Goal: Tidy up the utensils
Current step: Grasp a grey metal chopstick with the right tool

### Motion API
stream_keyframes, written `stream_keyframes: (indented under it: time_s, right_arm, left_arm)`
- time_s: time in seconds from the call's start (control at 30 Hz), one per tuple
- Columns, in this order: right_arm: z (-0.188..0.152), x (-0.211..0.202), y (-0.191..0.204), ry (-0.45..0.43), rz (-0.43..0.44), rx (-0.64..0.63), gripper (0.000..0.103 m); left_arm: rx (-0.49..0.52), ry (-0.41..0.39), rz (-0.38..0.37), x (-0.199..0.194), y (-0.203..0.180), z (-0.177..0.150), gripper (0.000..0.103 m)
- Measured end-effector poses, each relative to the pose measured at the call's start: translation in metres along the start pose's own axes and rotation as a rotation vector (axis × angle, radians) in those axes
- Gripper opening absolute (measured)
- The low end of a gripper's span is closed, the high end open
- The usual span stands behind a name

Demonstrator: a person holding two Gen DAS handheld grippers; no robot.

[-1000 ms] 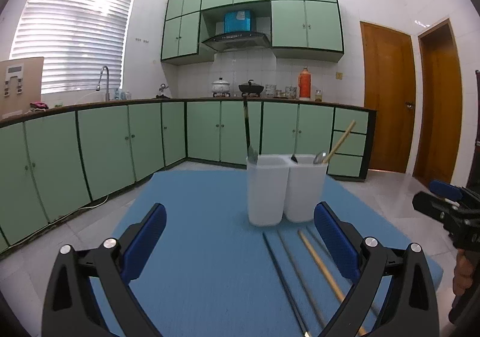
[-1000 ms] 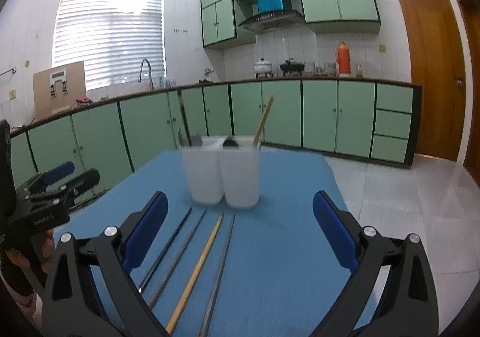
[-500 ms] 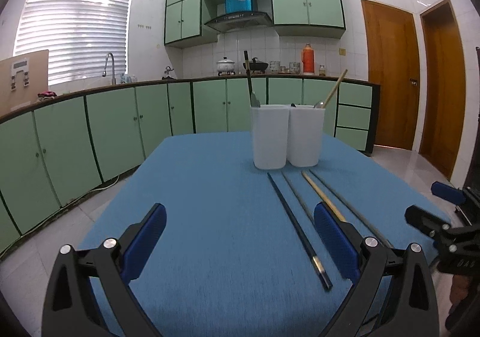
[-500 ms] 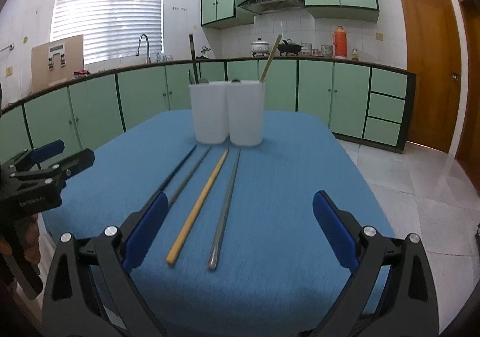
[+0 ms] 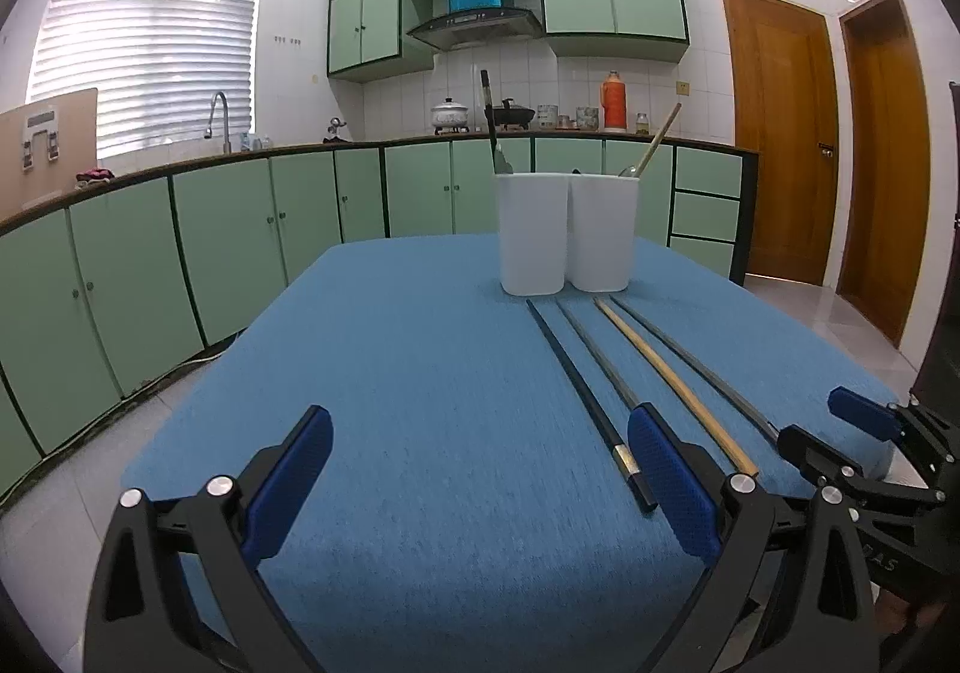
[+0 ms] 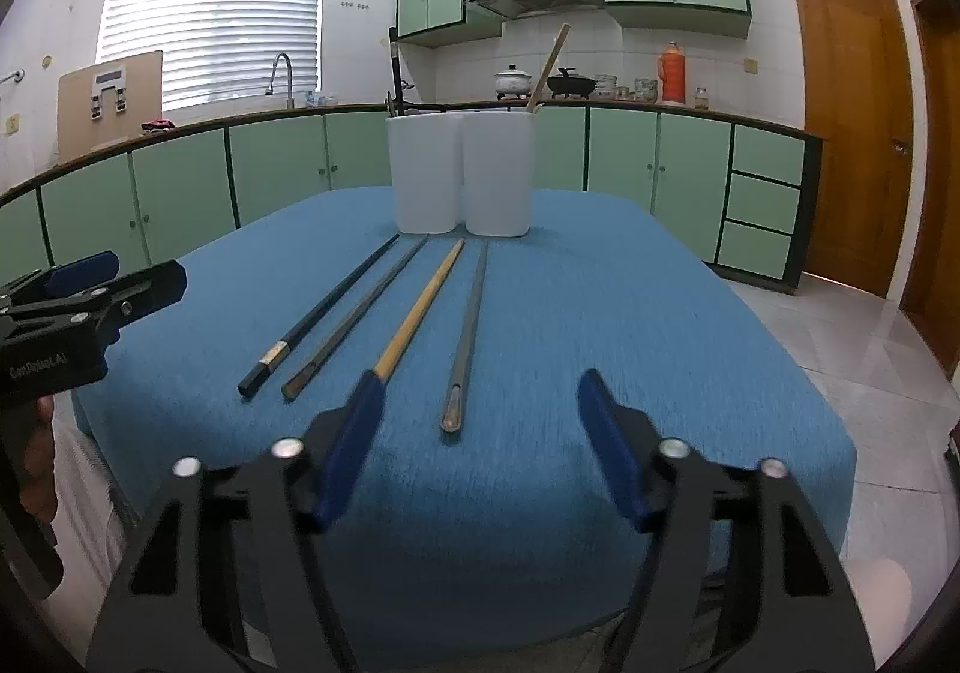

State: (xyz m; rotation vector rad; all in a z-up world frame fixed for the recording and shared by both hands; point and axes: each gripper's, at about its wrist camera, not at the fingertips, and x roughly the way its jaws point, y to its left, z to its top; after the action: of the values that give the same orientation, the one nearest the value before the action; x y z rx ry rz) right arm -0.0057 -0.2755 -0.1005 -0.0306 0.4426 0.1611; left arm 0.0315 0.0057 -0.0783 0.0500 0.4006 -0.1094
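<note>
Your right view alone shows the grey stick's (image 6: 465,334) near end between your closing right gripper's (image 6: 480,433) pads, untouched. Your left gripper (image 5: 480,469) gapes over bare cloth (image 5: 390,373). Four sticks lie before two touching white cups (image 6: 459,172); each holds a utensil, the right one a wooden handle (image 6: 549,64).

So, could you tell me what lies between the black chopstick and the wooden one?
One dark grey chopstick between black chopstick and wooden chopstick, in the right wrist view.
</note>
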Motion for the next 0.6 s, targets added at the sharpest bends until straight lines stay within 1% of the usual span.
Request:
stream_keyframes:
  time_s: [0.07, 0.13, 0.17, 0.23, 0.27, 0.33, 0.4, 0.5, 0.6]
  right_arm:
    - [-0.002, 0.0, 0.001, -0.001, 0.001, 0.002, 0.052]
    - [-0.003, 0.002, 0.004, 0.006, 0.004, 0.0, 0.042]
    - [-0.004, 0.003, 0.005, 0.01, 0.003, -0.003, 0.039]
    - [-0.005, 0.005, 0.006, 0.019, 0.006, -0.007, 0.031]
    - [-0.006, 0.007, 0.005, 0.025, 0.005, -0.008, 0.029]
    - [-0.008, 0.008, 0.006, 0.025, 0.002, -0.013, 0.023]
    - [-0.008, 0.008, 0.008, 0.019, -0.011, -0.029, 0.02]
    - [-0.008, 0.01, 0.01, 0.017, -0.025, -0.052, 0.007]
    - [-0.009, 0.009, 0.008, 0.014, -0.023, -0.055, 0.007]
  left_arm:
    - [-0.002, 0.003, -0.002, 0.001, -0.001, -0.001, 0.097]
    - [0.0, 0.008, -0.005, 0.002, -0.003, -0.001, 0.097]
    - [0.002, 0.009, -0.005, 0.003, -0.004, -0.002, 0.097]
    - [0.003, 0.011, -0.008, 0.003, -0.004, -0.003, 0.097]
    - [0.002, 0.012, -0.01, 0.003, -0.005, -0.003, 0.097]
    - [0.003, 0.014, -0.012, 0.003, -0.005, -0.004, 0.097]
    - [0.003, 0.016, -0.015, 0.003, -0.007, -0.004, 0.097]
    - [0.004, 0.018, -0.024, 0.002, -0.007, -0.005, 0.097]
    - [0.01, 0.022, -0.037, 0.003, -0.012, -0.006, 0.097]
